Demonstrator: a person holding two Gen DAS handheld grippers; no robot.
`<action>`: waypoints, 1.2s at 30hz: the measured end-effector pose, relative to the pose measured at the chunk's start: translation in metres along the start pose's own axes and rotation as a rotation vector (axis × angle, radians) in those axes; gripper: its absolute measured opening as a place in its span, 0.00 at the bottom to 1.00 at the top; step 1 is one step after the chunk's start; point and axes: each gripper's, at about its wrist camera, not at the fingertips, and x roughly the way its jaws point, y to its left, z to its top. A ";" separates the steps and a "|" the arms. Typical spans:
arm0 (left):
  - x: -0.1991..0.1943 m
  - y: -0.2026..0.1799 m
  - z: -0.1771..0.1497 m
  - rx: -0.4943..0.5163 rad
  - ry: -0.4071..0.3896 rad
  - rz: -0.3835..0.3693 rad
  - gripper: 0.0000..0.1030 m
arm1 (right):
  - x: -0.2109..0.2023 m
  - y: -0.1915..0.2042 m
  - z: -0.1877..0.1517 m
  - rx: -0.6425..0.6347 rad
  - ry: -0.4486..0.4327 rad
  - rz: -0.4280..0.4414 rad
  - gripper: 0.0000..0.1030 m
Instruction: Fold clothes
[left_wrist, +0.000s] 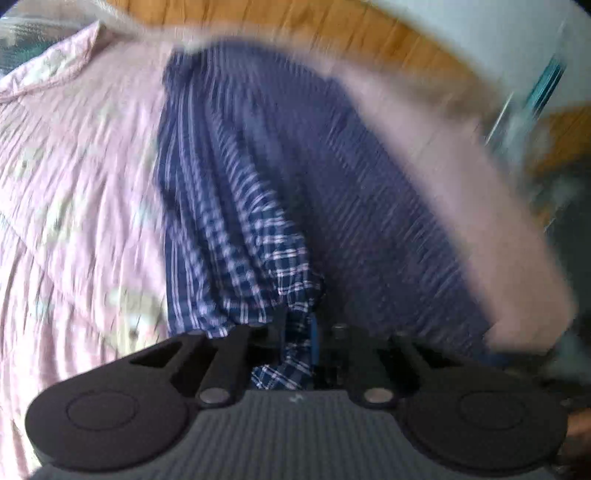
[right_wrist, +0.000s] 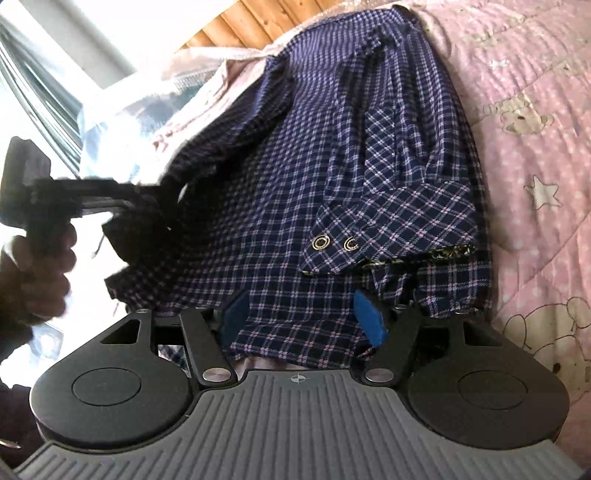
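Right wrist view: left gripper (right_wrist: 122, 206) jaws seemingly pinch the plaid shirt (right_wrist: 314, 184); right gripper (right_wrist: 303, 314) jaws gape.

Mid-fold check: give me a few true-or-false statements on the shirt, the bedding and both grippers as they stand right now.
1. The navy plaid shirt lies on a pink quilted bedspread. True.
2. The left gripper is shut on a bunch of the shirt. True.
3. The right gripper is clamped shut. False: its blue-padded fingers stand apart, with the shirt hem lying between them.
4. The sleeve cuff shows two round metal snap buttons. True.
5. The bedspread is plain. False: it carries stars and cartoon figures.
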 end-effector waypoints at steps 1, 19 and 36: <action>0.006 0.002 -0.006 0.001 0.017 0.033 0.24 | 0.001 -0.001 0.001 0.005 0.004 0.008 0.67; -0.035 0.054 -0.083 -0.403 0.002 -0.116 0.77 | -0.025 -0.069 0.008 0.272 0.007 0.075 0.68; -0.047 0.095 0.119 -0.520 -0.095 -0.441 0.08 | -0.035 -0.023 0.156 0.141 -0.004 0.065 0.05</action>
